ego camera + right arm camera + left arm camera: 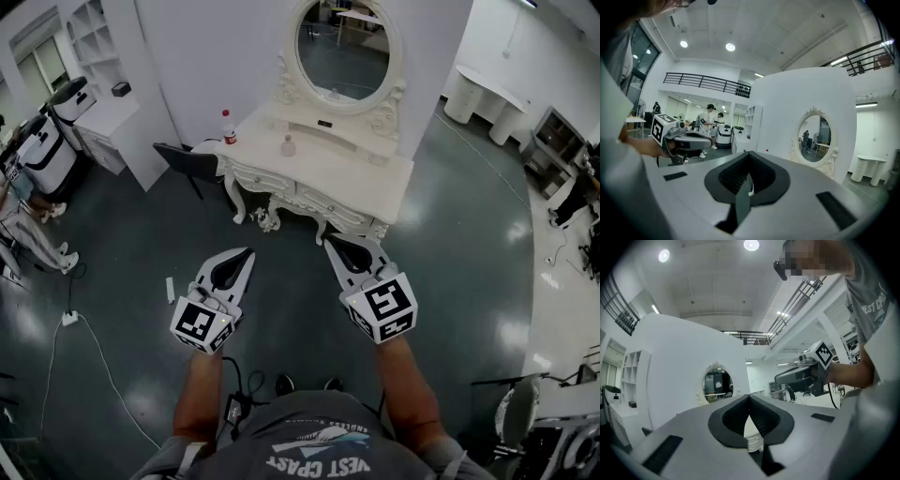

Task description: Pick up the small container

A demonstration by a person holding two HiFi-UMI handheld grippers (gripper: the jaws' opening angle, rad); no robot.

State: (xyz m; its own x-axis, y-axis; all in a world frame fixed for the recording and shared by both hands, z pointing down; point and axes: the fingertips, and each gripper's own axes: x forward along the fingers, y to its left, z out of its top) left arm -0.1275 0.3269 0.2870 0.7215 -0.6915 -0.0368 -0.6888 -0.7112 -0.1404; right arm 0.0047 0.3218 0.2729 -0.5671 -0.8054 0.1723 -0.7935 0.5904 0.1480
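Note:
A small pale container (288,145) stands on the top of the cream dressing table (328,178), below the oval mirror (342,52). To its left is a red-capped bottle (228,127). Both grippers hang over the dark floor in front of the table, well short of the container. My left gripper (246,251) is shut and holds nothing, as its own view shows (749,395). The right gripper (330,240) is also shut and holds nothing (749,152). Each gripper shows in the other's view, the right gripper (806,376) and the left gripper (682,138).
A black chair (187,159) stands at the table's left end. Further left are a white machine (47,141), white shelving (89,37) and a person (23,220). A cable (84,337) runs over the floor. White furniture (487,94) lines the right wall.

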